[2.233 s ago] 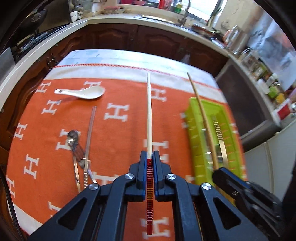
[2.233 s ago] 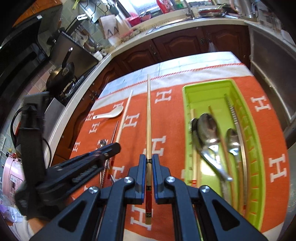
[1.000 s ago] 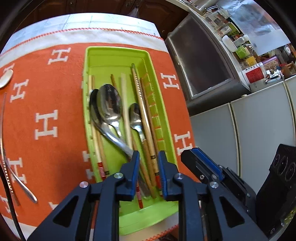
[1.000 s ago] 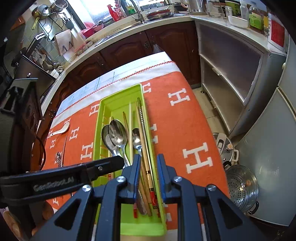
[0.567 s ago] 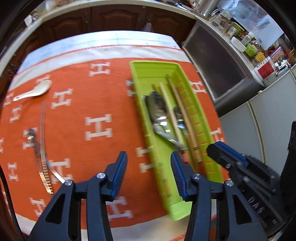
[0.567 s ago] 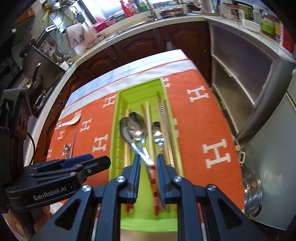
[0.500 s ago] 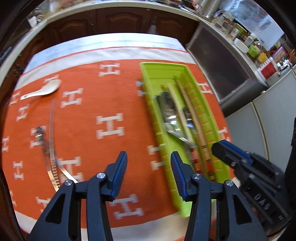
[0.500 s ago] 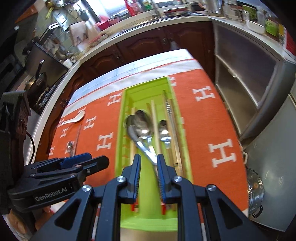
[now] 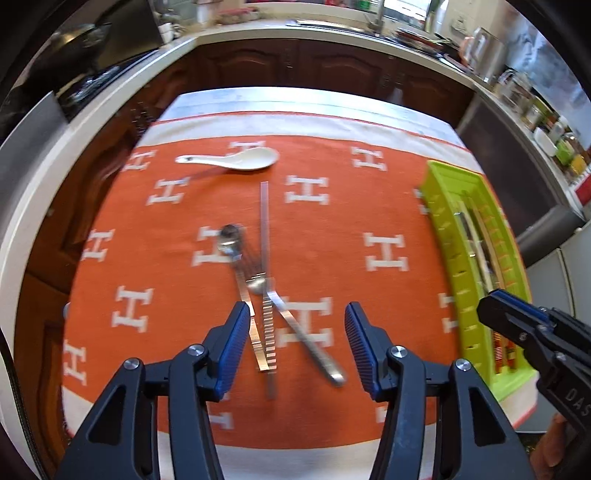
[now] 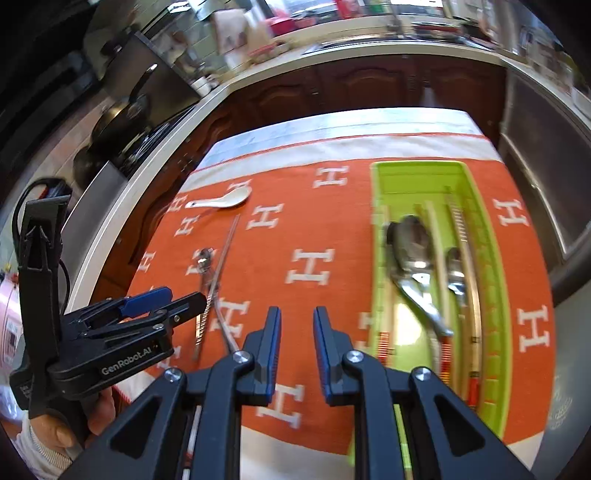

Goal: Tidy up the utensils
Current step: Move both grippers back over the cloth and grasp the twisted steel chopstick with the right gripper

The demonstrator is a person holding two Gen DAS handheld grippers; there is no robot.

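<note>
A green tray [image 10: 487, 266] on the right holds metal spoons [image 10: 413, 251] and several chopsticks; it also shows in the left wrist view [image 9: 443, 221]. On the orange cloth lie a white ceramic spoon [image 9: 236, 159], a metal chopstick [image 9: 265, 236], a small metal spoon [image 9: 236, 254] and another metal spoon [image 9: 299, 328], crossed in a pile. My left gripper [image 9: 293, 343] is open and empty just above that pile. My right gripper [image 10: 295, 354] is open a little and empty, over the cloth left of the tray.
The orange H-patterned cloth [image 9: 384, 251] covers the table. Dark wooden cabinets and a counter [image 9: 295, 33] ring the far side. A stove with pans [image 10: 122, 110] is at the left. Metal appliances stand to the right of the table.
Both grippers let their chopsticks go into the tray and opened. The left gripper swung left to the loose utensils; the right gripper moved left off the tray.
</note>
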